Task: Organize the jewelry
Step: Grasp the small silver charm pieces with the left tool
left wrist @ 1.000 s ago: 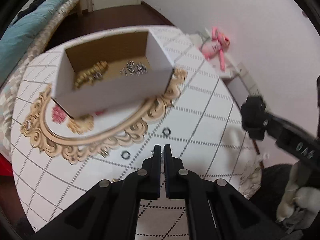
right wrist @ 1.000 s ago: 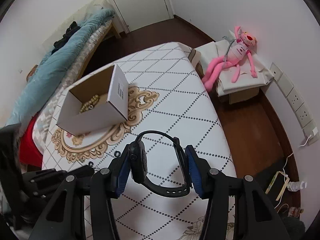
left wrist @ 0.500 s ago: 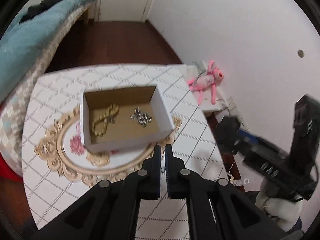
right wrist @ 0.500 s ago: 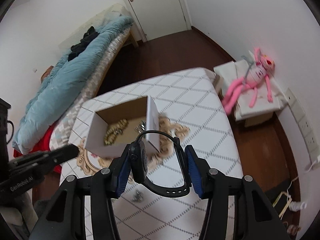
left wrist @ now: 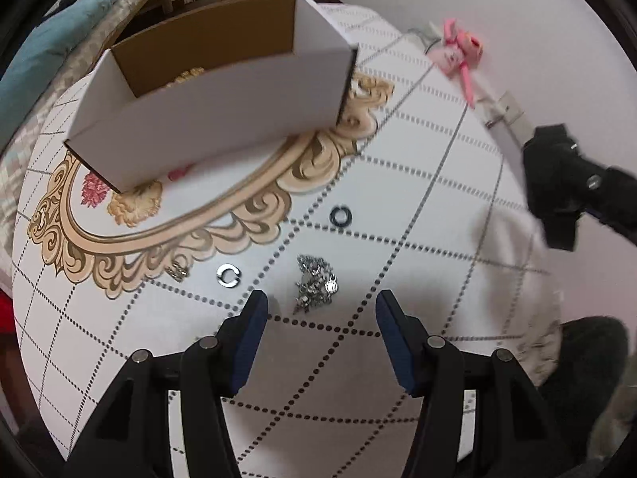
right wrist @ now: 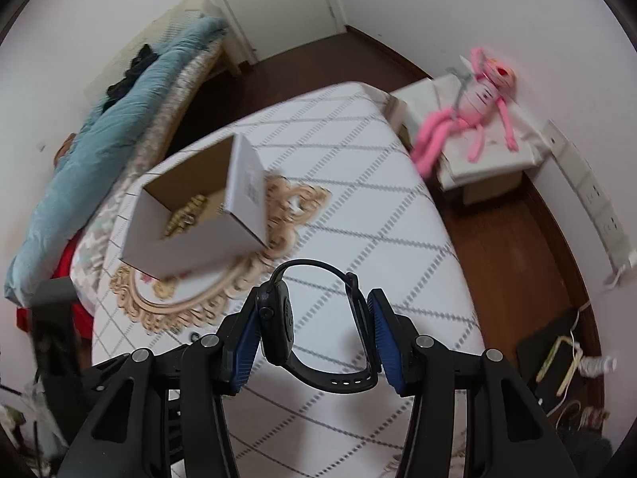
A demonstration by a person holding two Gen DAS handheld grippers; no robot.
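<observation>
A white cardboard box with a brown inside stands on the patterned tablecloth; gold beads show inside it. My left gripper is open, low over the table, just behind a silver chain pile. A silver ring, a dark ring and a small gold piece lie nearby. My right gripper is shut on a black wristwatch and holds it above the table, this side of the box.
The right gripper's body shows at the right edge of the left wrist view. A pink plush toy sits on a low stand beside the table. A bed with a blue blanket lies beyond the table.
My left gripper has opened and dropped down close to the table, near the silver chain pile. My right gripper, still holding the watch, has moved lower and closer to the table.
</observation>
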